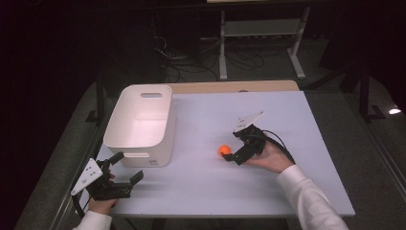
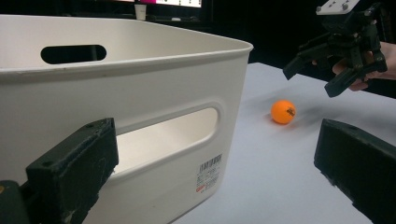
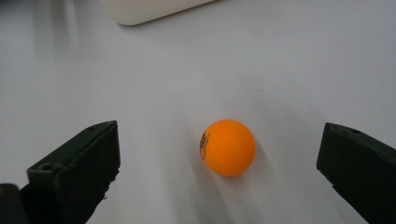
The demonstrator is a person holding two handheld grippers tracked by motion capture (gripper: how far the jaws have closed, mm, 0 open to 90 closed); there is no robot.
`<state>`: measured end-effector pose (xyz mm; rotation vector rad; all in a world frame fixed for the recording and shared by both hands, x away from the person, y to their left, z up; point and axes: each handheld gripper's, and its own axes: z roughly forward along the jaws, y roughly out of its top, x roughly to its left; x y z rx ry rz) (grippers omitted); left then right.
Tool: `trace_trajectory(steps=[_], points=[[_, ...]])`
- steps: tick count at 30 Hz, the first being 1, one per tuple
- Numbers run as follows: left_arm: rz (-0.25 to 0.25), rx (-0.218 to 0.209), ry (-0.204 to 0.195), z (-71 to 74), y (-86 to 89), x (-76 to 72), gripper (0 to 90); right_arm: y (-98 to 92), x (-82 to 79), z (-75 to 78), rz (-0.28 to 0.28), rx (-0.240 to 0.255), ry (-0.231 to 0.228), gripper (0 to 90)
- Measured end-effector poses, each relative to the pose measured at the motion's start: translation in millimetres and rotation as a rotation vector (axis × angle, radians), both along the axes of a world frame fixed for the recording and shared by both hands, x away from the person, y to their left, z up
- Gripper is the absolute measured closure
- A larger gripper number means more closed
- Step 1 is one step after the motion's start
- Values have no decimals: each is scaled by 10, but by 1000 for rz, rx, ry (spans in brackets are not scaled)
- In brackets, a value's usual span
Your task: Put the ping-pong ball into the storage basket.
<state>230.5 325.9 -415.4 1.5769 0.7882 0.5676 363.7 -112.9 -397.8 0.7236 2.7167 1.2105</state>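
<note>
Two grippers are working over a pale table, and the nearer of them, the left gripper, is waiting at about 7 o'clock on the tabletop, close to the near edge. Its fingers are standing wide apart with nothing between them, and they are pointing toward the near wall of a white bin. From its placement it seems to be idling just beside the bin, perhaps ready to steady it, though that is a judgement.

Farther in, at roughly 3 o'clock from the bin, an orange ball is sitting on the bare table, free of any contact. The right gripper is reaching toward it from the 4 o'clock side, held by a hand in a white sleeve. Its fingers are spread wide, one on each side of the ball and clear of it, so the ball is lying in the gap and slightly ahead. That framing suggests a pinch is being lined up: spread this way, the fingers could meet the ball evenly and keep it from rolling off.

Beyond, the bin is standing open and apparently empty at 10 o'clock, a likely destination for the ball.
</note>
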Motion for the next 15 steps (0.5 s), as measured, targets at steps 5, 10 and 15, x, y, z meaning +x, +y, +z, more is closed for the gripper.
trace_trajectory(steps=[5,10,15], points=[[0,1,1,0,1,-1,0,37,34,-26,20,-20,-27,0],[-1,4,0,-1,3,0,0,86,42,-54,23,-33,-22,0],[0,4,2,-4,4,1,0,128,40,-90,41,-50,-22,0]])
